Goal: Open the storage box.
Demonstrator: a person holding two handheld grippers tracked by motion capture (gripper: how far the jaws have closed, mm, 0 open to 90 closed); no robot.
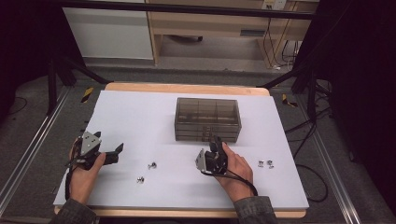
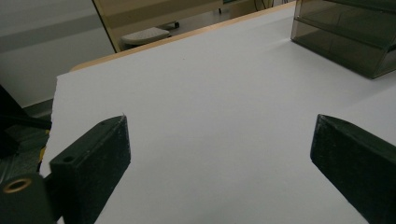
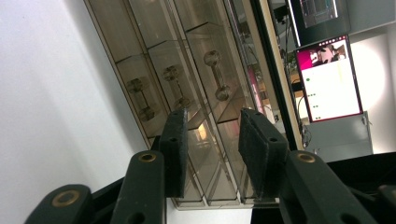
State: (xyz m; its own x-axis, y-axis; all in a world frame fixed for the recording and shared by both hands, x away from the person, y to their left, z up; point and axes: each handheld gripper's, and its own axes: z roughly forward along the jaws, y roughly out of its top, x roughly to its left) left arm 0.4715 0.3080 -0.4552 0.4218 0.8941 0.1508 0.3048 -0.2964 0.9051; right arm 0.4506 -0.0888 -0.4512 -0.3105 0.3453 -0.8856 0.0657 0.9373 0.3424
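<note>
A smoky transparent drawer box (image 1: 208,119) stands on the white sheet (image 1: 140,116) at the middle back. My right gripper (image 1: 215,141) is held on its side just in front of the box's front face, its jaws a little apart. In the right gripper view the right gripper (image 3: 213,114) points at the drawer fronts (image 3: 187,70), below three small dumbbell-shaped handles (image 3: 217,74), and nothing is pressed between its pads. My left gripper (image 1: 112,148) rests at the left edge of the sheet. The left gripper (image 2: 222,121) is wide open over bare sheet, and the box (image 2: 345,32) lies far off to its right.
Two small metal screws (image 1: 152,165) (image 1: 140,179) lie on the sheet between the hands. Two more screws (image 1: 266,164) lie to the right of the right hand. The sheet covers a wooden table (image 1: 187,87); black frame bars and cables surround it.
</note>
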